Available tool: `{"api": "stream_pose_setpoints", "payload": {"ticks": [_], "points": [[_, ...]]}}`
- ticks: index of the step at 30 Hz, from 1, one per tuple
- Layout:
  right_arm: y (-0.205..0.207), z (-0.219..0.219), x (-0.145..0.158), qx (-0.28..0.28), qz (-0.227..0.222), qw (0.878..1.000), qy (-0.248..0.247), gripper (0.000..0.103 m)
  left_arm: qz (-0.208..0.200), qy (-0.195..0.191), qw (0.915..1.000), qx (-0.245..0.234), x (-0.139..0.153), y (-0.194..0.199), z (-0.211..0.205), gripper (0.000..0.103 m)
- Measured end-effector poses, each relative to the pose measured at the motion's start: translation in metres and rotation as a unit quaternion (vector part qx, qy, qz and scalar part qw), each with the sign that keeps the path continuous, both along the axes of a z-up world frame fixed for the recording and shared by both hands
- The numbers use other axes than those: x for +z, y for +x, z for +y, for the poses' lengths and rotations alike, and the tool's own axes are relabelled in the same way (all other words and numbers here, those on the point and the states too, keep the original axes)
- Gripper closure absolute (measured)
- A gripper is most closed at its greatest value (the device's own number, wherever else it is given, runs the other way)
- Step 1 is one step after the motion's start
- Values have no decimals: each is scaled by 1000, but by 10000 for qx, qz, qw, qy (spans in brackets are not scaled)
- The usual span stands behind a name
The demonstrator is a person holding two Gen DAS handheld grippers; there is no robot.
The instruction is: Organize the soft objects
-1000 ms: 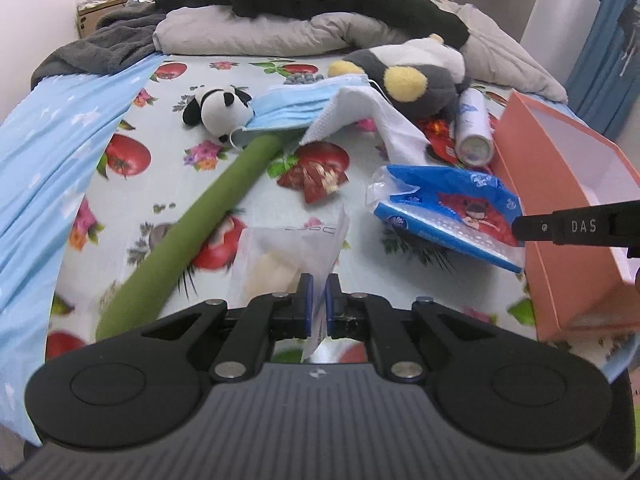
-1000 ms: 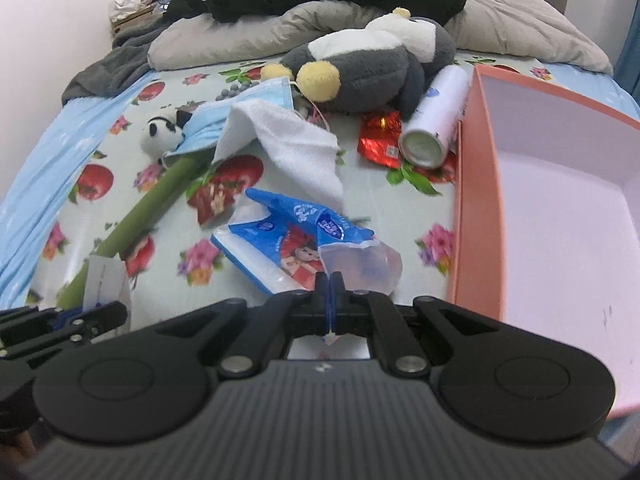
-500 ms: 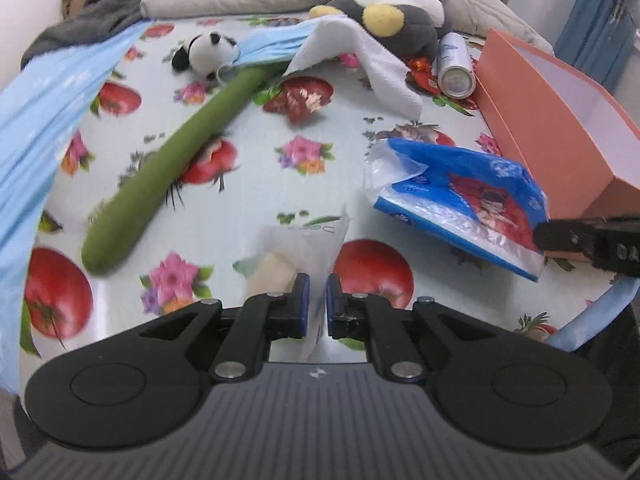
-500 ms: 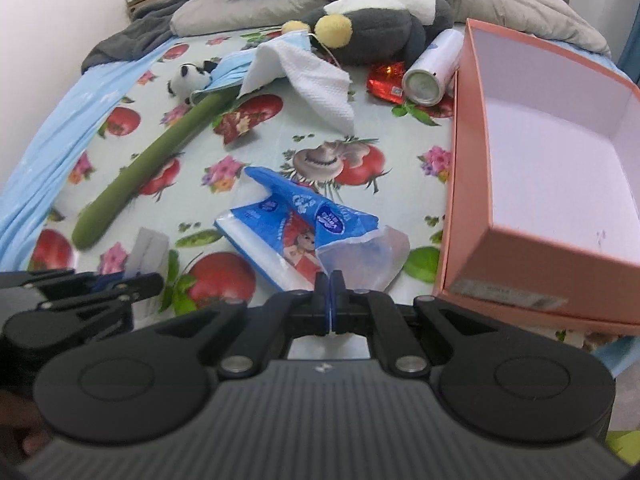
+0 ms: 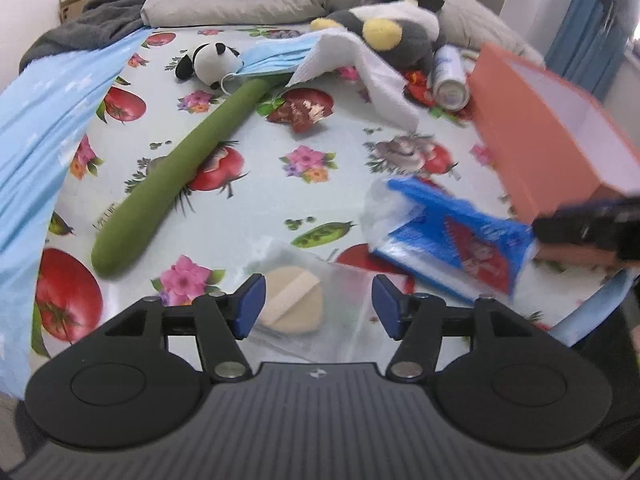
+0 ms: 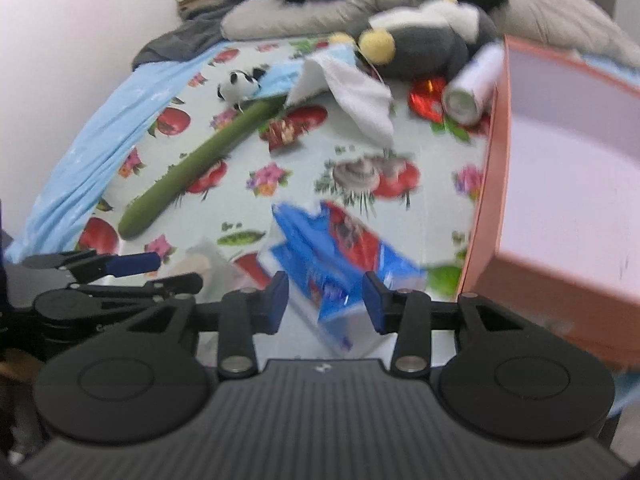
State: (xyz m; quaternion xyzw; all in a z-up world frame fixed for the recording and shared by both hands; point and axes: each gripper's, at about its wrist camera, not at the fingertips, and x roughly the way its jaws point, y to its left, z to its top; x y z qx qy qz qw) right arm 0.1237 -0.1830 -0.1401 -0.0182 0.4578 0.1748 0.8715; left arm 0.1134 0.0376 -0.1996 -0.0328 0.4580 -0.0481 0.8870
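My left gripper (image 5: pixel 318 300) hangs over the near edge of the fruit-print tablecloth (image 5: pixel 312 200), its jaws opening. A clear bag with a beige powder puff (image 5: pixel 292 304) lies flat between the blue pads, which do not touch it. My right gripper (image 6: pixel 325 300) is also opening over a blue tissue pack (image 6: pixel 332 248). The pack lies loose between its pads, beside the orange box (image 6: pixel 560 184). The left gripper (image 6: pixel 160 272) shows at the lower left of the right wrist view. The right gripper (image 5: pixel 588 228) is a dark blur at the right edge of the left wrist view.
A long green plush stick (image 5: pixel 180 172) lies diagonally at the left. Further back are a small panda (image 5: pixel 208 64), a blue face mask (image 5: pixel 276 56), a white cloth (image 5: pixel 368 72), a penguin plush (image 5: pixel 384 28), a spray can (image 5: pixel 450 80) and a red wrapper (image 5: pixel 304 110). Bedding is piled behind.
Both grippers have gone from shut to wide apart. The puff bag and the tissue pack have dropped out of the pads and now lie on the cloth near the front edge.
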Motion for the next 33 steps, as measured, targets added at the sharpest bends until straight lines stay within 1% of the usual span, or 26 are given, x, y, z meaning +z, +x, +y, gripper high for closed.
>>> {"api": "stream_pose_setpoints", "payload": {"ticks": [3,8,10,13,17,19,21,23,25,27,30,33], "points": [[15,7,-8,223,-26,9995,-238,59,196,113,9995,-197,-13,10,2,36],[34,18,-26,522,75,9979,-378,59,257,709,9952,-626,-30,18,-4,31],[39,24,-36,605,165,9968,-490,59,299,841,9932,-742,-35,21,-5,30],[45,30,-50,780,306,9948,-576,59,332,809,9929,-805,-40,25,-5,30],[49,35,-67,815,513,9924,-768,60,357,672,9947,-693,-43,28,-4,31],[51,34,-72,804,597,9920,-762,61,355,631,9953,-637,-43,28,-3,33],[51,34,-75,761,602,9924,-752,61,348,639,9955,-601,-43,29,-3,39],[50,36,-74,769,519,9926,-783,67,351,630,9959,-547,-42,29,-2,43],[49,37,-72,777,466,9924,-834,79,370,601,9964,-474,-40,30,-1,47],[48,39,-69,762,398,9927,-845,86,382,522,9972,-377,-39,30,0,51],[48,38,-63,663,303,9938,-843,90,377,485,9977,-272,-36,28,-1,54],[46,36,-54,511,199,9956,-766,91,365,384,9985,-104,-32,27,1,58]]}}
